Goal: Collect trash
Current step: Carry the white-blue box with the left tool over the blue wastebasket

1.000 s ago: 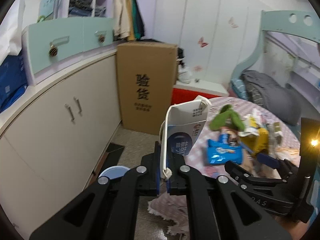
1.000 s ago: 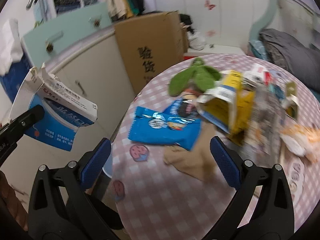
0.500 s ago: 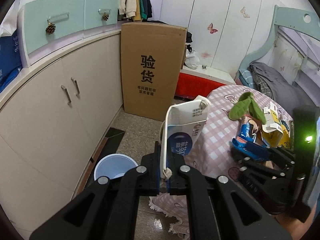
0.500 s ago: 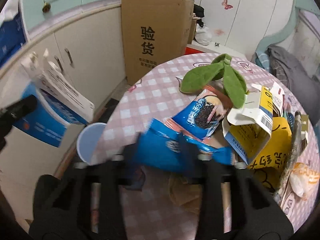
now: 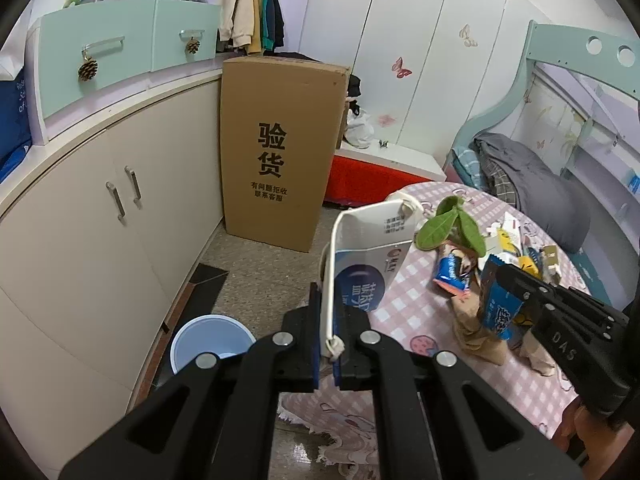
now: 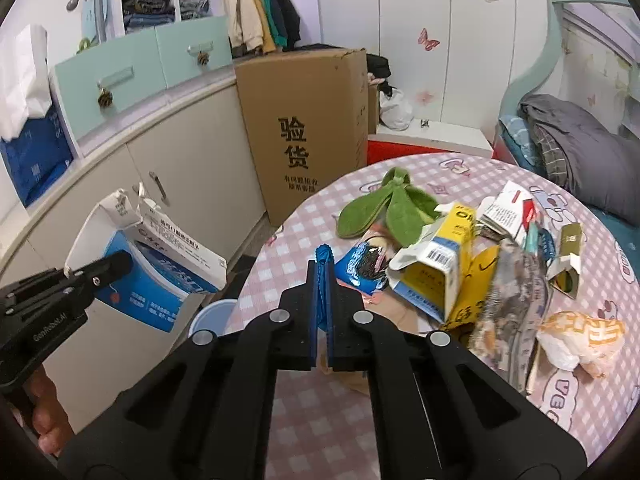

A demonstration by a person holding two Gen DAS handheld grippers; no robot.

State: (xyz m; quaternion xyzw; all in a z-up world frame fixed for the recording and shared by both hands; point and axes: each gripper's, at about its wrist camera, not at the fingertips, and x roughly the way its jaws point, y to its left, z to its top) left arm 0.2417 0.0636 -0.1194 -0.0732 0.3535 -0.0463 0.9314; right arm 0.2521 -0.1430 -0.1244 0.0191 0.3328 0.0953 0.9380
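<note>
Left gripper (image 5: 327, 328) jaws clenched on white-blue carton (image 5: 366, 264). Right gripper (image 6: 323, 300) jaws clenched on blue wrapper (image 6: 322, 280). Blue bin (image 5: 210, 340) on floor, below-left of left jaws. Judgement: centre each item over bin before releasing.

1. A home bedroom: a bed (image 5: 532, 184) with a pale green headboard and rumpled grey bedding stands at the far right.
2. White wardrobe doors (image 5: 404, 40) with butterfly stickers line the far wall.
3. Clothes (image 5: 250, 12) hang above cream cupboards (image 5: 120, 216) on the left.
</note>
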